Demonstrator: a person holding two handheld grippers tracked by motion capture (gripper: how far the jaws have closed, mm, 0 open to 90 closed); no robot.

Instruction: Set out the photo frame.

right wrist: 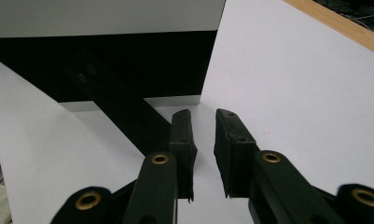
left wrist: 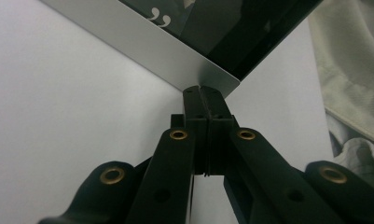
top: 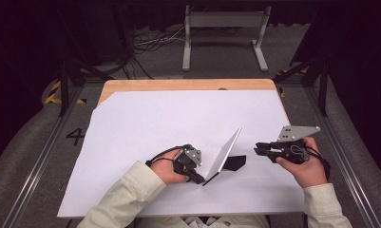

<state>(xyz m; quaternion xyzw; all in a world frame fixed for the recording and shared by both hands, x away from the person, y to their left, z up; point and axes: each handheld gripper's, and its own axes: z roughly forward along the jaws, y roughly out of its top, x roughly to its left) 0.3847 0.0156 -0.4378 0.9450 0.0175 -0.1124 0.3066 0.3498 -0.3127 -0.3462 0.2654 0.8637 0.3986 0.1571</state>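
High view, centre: the left gripper (top: 197, 177) pinches a corner of a tilted thin panel (top: 224, 153) — likely stiff, light, slippery; the right gripper (top: 258, 150) hangs parted.

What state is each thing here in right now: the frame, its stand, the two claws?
Picture frame: upright on the table, leaning back, pinched at its lower corner.
Back stand: swung out, propping the frame.
Left claw: shut on the frame's corner.
Right claw: open, empty, near the stand.
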